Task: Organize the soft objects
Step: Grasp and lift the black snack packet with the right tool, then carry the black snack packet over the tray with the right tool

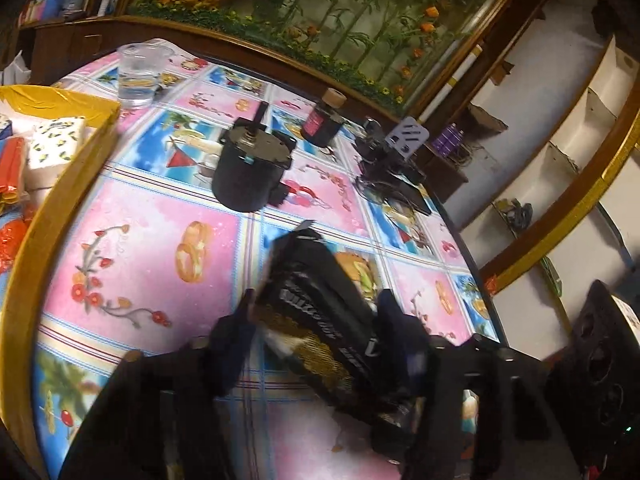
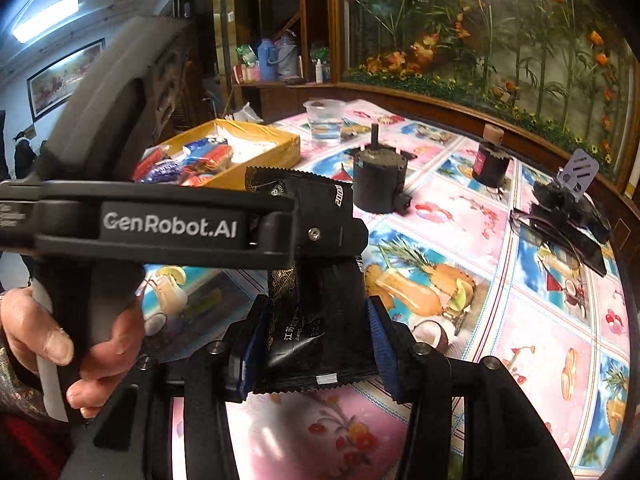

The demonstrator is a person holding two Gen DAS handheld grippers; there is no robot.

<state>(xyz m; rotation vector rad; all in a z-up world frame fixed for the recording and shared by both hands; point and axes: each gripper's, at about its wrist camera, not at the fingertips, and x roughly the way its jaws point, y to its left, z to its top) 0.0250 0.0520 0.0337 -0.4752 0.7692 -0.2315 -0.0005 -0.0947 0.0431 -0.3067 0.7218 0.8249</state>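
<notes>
bright picture-print oilcloth covered the surface (image 2: 472,216), with a yellow box (image 2: 256,152) of soft packets at its far side. both my jaws were clamped on one black sachet (image 2: 316,320): the right gripper (image 2: 314,340) pinched its near end, the left gripper (image 1: 320,344) its other end, probably a hand-over so it could reach the box.
</notes>
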